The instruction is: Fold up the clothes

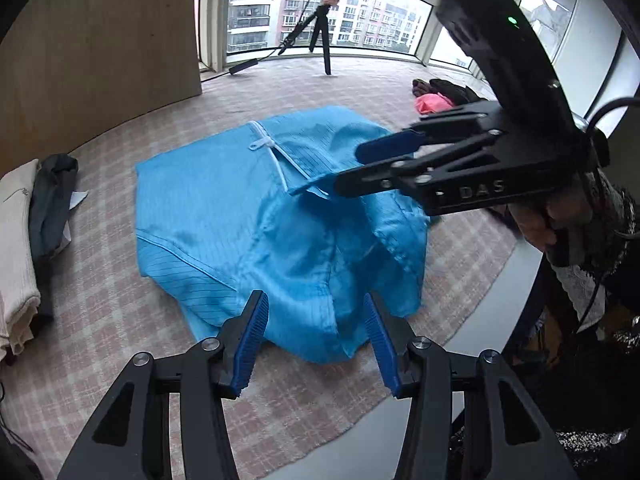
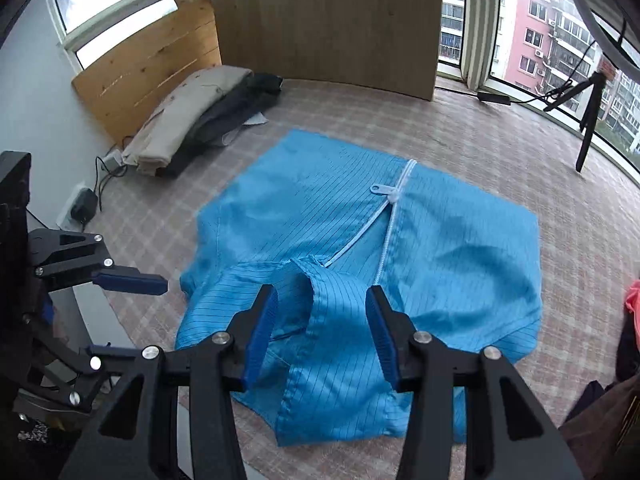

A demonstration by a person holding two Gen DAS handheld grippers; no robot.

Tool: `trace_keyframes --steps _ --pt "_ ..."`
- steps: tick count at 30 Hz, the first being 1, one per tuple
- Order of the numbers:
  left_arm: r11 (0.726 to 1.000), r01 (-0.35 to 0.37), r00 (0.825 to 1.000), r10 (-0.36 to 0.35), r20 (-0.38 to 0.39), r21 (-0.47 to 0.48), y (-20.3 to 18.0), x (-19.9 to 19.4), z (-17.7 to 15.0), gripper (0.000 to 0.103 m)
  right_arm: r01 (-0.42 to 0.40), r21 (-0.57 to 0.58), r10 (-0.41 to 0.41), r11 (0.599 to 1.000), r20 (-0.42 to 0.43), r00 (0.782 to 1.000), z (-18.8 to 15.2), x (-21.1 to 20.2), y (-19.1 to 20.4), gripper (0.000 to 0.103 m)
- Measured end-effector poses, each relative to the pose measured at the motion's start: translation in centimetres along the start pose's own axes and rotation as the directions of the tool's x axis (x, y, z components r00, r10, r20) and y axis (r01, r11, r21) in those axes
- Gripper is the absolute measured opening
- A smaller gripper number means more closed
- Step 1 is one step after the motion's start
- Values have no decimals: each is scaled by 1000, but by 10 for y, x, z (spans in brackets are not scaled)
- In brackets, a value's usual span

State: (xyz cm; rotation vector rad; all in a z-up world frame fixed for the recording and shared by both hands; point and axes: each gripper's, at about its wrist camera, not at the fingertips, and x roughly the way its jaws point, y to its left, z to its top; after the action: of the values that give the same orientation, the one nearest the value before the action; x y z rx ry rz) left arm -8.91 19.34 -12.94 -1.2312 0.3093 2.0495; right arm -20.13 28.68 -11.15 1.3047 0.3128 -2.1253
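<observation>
Two folded garments, a cream one (image 2: 188, 116) and a dark one (image 2: 232, 112), lie stacked at the far left of the plaid rug (image 2: 580, 216), by a wooden board (image 2: 148, 68). Left tongs (image 1: 316, 332) hover apart above the near hem of the blue jacket (image 1: 224, 208), gripping nothing. That jacket (thin dark stripes, white zipper (image 2: 394, 208) partly undone) lies spread across the middle of the rug. Right tongs (image 2: 322, 332) stand apart too, a raised fold of blue cloth between their pads, not pinched. Farther right sit a pink garment (image 1: 432, 102) and a black tripod (image 1: 320, 32) at the window.
</observation>
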Motion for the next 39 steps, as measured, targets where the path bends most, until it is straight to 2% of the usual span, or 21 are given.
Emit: trace_keyframes --steps 2,4,5,7,10,16,21,25,30,33,36,37,38,39 --pt "999 -19 999 20 -28 27 -5 13 -4 48 42 9 -41 999 -53 998 -2 12 -3 44" --pt "998 -40 998 42 -47 38 -4 23 -8 48 22 75 -18 997 -53 998 -7 8 -14 25" --pt "998 -55 997 57 -57 41 -2 28 -10 47 9 111 -3 994 -50 999 -9 4 -20 10" --pt "996 -79 994 81 -73 29 4 34 -11 45 -13 188 19 982 -31 999 -15 -5 -34 8" --pt "998 -50 997 48 -65 -39 18 28 -11 44 -16 306 12 952 14 1000 -27 -23 -60 7" --pt "996 -33 999 32 -15 -88 32 -1 -14 44 -44 500 48 865 4 999 -55 -32 -95 8" --pt "996 3 1000 -1 13 -90 20 -15 -19 45 -29 415 35 909 -6 999 -41 -39 -81 8" --pt "992 94 995 -92 32 -80 -8 -13 -18 46 -13 335 39 942 -72 997 -21 -31 -71 9" --pt "993 111 993 -110 32 -26 -52 17 -11 47 9 204 26 979 -168 985 1 -17 -57 9" --pt "995 86 996 -84 41 -57 -62 39 -6 47 -59 183 93 981 -185 978 6 -10 -62 8" --pt "987 66 996 -58 61 -149 -62 54 -2 40 -133 170 166 977 -201 965 11 -3 -68 4" --pt "982 54 996 -40 80 -179 -62 55 -1 27 -157 165 190 974 -206 960 13 -1 -71 4" --pt "976 32 996 -12 93 -215 -62 54 0 7 -182 161 214 970 -211 954 14 1 -73 4" --pt "967 12 995 15 101 -253 -61 53 1 0 -206 157 238 966 -217 947 16 3 -75 3"
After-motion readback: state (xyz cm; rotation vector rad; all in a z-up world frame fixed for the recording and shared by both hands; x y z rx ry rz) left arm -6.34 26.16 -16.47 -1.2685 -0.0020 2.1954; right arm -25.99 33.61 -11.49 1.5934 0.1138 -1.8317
